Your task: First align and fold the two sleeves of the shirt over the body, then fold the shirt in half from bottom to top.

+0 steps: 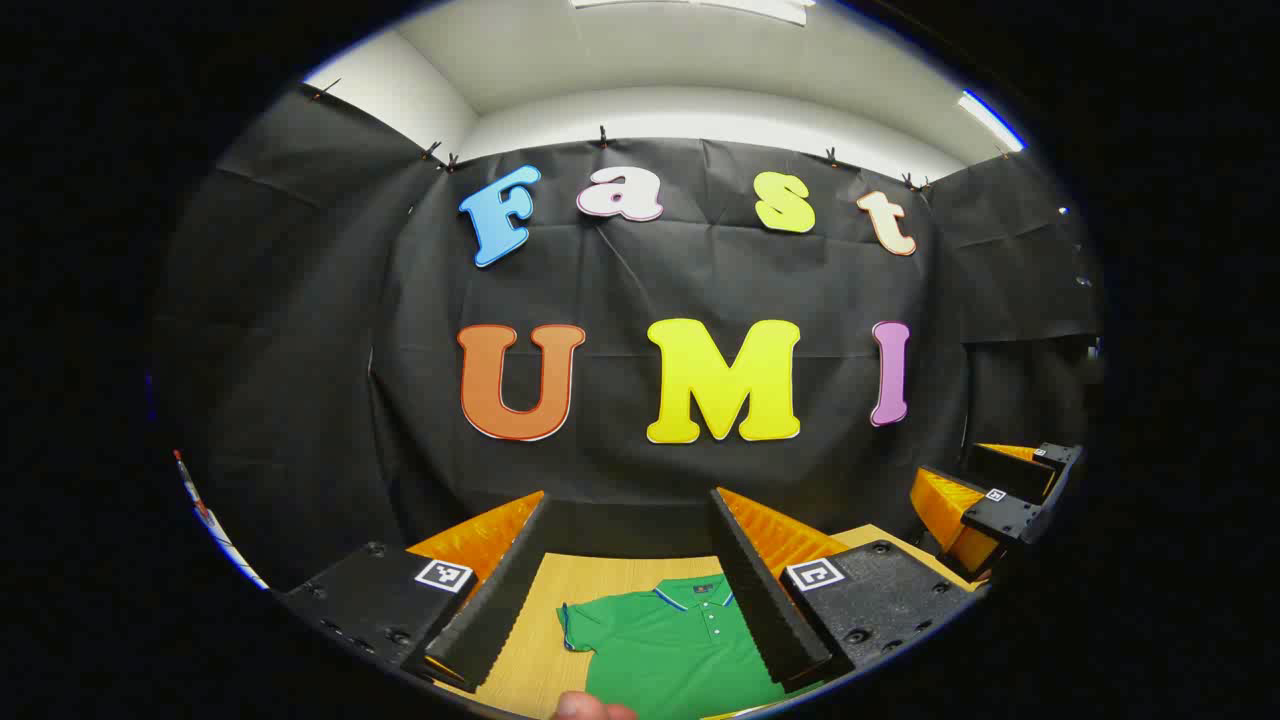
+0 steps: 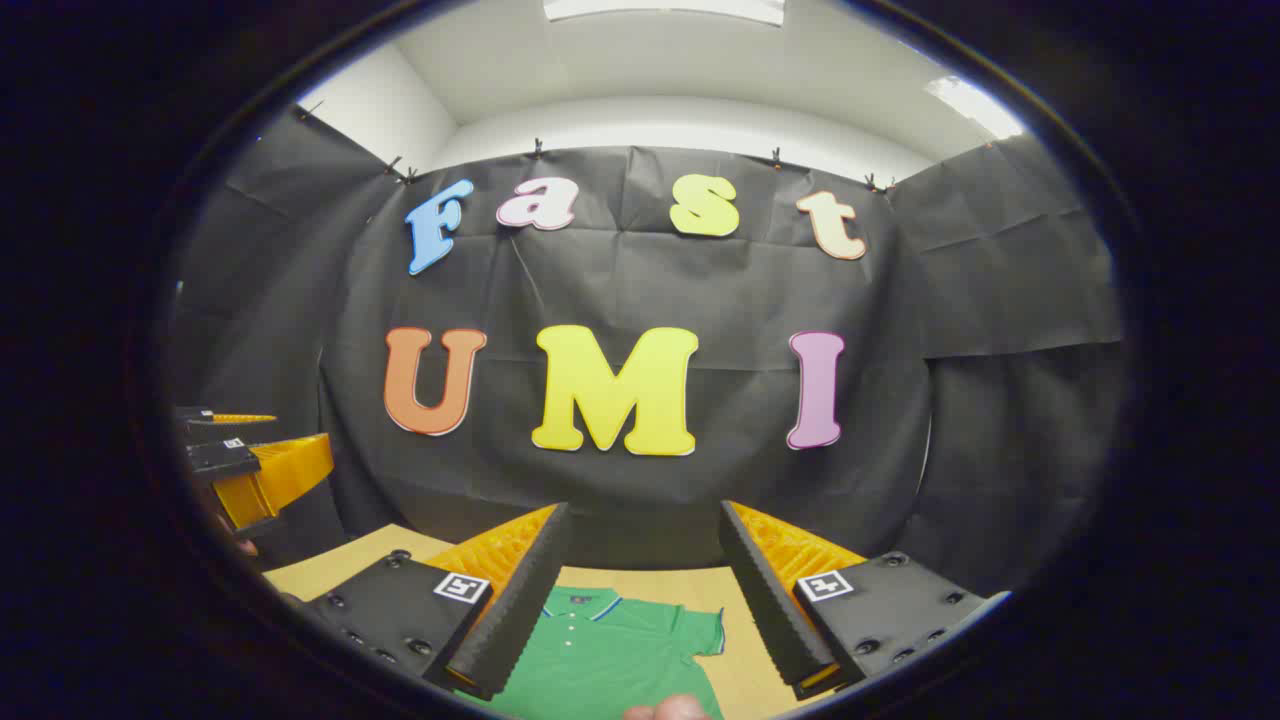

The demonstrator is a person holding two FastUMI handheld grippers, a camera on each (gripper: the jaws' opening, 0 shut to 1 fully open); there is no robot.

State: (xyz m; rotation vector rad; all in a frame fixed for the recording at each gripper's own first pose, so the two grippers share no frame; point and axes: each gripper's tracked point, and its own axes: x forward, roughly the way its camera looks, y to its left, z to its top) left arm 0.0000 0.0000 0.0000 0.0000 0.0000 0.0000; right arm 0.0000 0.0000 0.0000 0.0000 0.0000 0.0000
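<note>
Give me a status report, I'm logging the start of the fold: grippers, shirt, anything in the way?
Left gripper open, right gripper open, both above the table. Green shirt flat, sleeves unfolded. Nothing seen on the shirt.

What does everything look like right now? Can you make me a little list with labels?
shirt: green polo shirt, lying flat on the wooden table, collar toward the booth wall
sleeves: spread out to the sides, not folded yet
left gripper: open, held above the shirt, not touching it
right gripper: open, held above the shirt, not touching it
task progress: no fold made so far
</note>
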